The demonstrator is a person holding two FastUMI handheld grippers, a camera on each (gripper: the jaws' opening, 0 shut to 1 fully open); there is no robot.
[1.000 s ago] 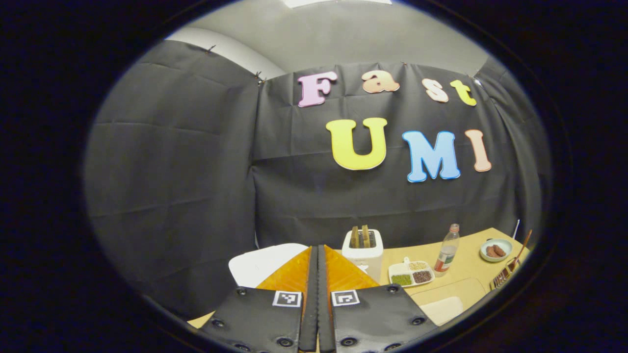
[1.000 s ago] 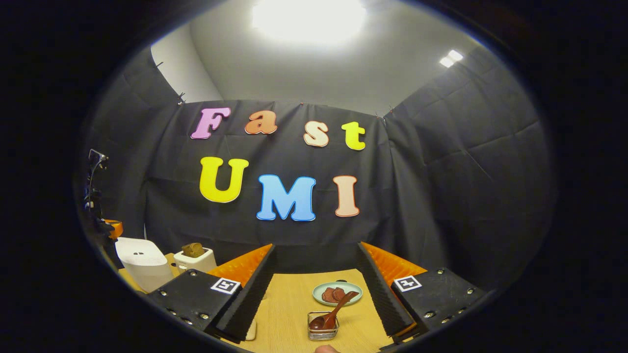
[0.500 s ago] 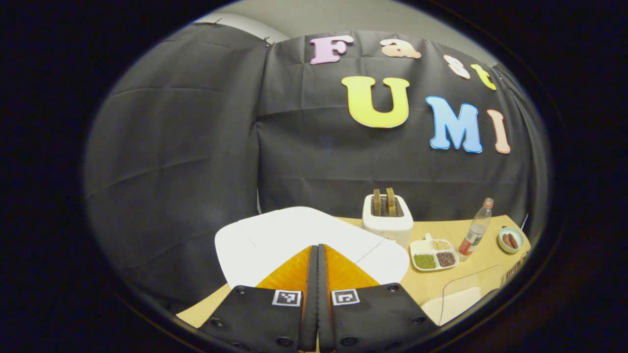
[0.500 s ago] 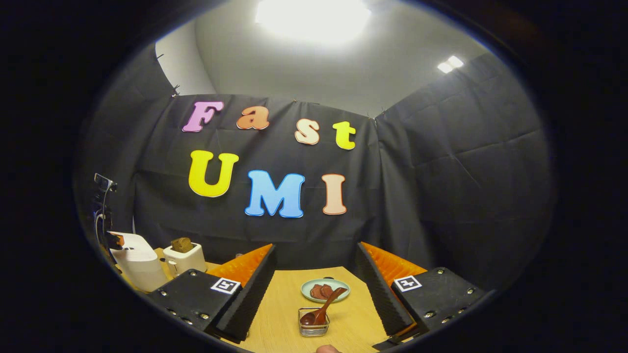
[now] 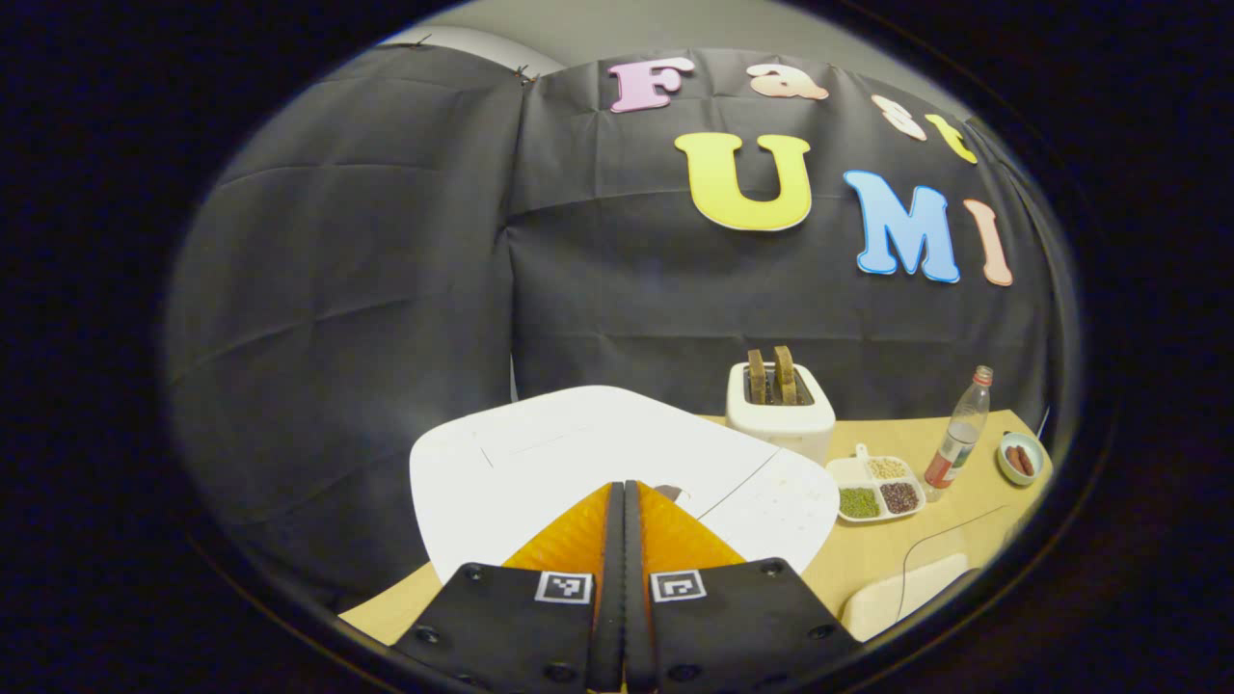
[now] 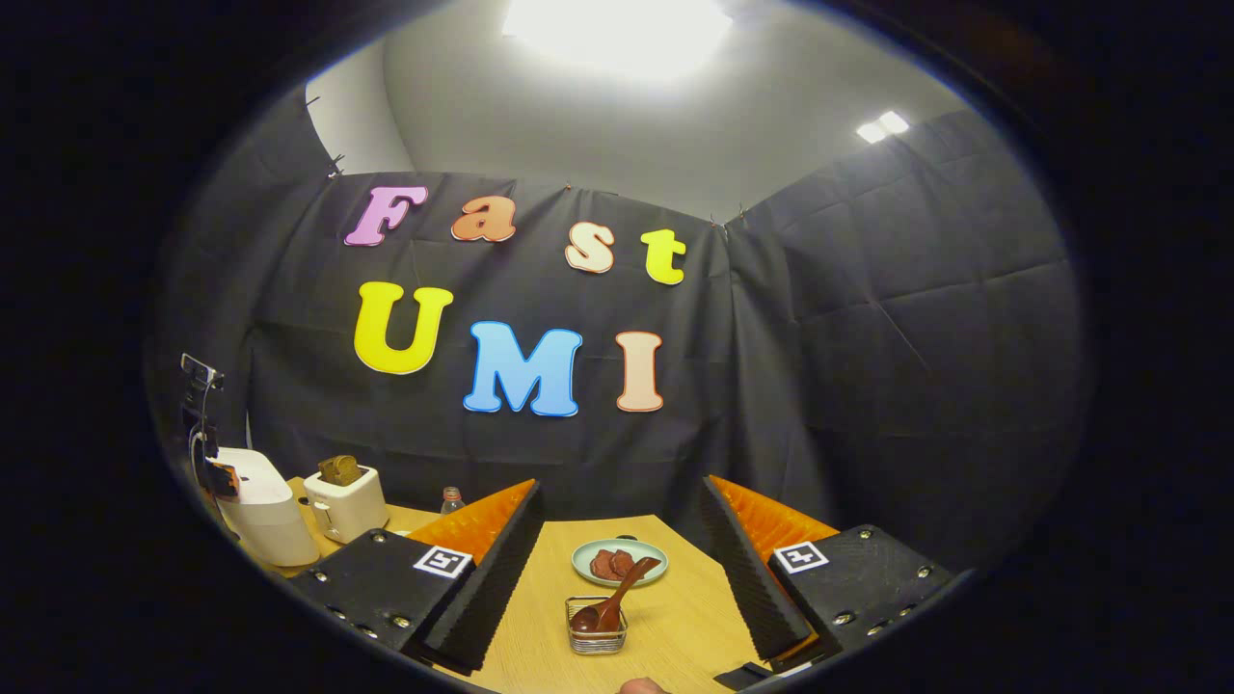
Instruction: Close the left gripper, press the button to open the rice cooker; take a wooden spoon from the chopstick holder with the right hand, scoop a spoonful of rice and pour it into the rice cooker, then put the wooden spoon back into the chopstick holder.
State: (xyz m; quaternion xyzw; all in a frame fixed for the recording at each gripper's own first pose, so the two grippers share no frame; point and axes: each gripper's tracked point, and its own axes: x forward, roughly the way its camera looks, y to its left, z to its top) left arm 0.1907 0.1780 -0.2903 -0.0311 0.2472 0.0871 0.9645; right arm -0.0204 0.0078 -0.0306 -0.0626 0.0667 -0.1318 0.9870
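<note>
In the left gripper view, the white rice cooker [image 5: 540, 463] has its lid down and lies right under my left gripper [image 5: 624, 488], which is shut with nothing in it. A small grey button [image 5: 671, 493] shows on the lid just right of the tips. In the right gripper view, my right gripper [image 6: 619, 492] hangs open above the table. Below and ahead of it a wooden spoon [image 6: 617, 596] leans in the wire chopstick holder [image 6: 596, 638]. The rice cooker [image 6: 258, 506] stands far left with the other gripper [image 6: 220, 476] over it.
A white toaster [image 5: 781, 413] with two slices stands behind the cooker. To its right are a divided dish of grains [image 5: 872, 488], a bottle [image 5: 958, 434] and a small bowl [image 5: 1020, 459]. A clear-lidded container [image 5: 916, 583] sits near the front. A green plate of red slices [image 6: 619, 562] lies beyond the holder.
My left gripper has tipped down and moved in over the rice cooker lid, which now looms larger. The right gripper has drifted slightly, still open; the holder sits a little more to the left in its view.
</note>
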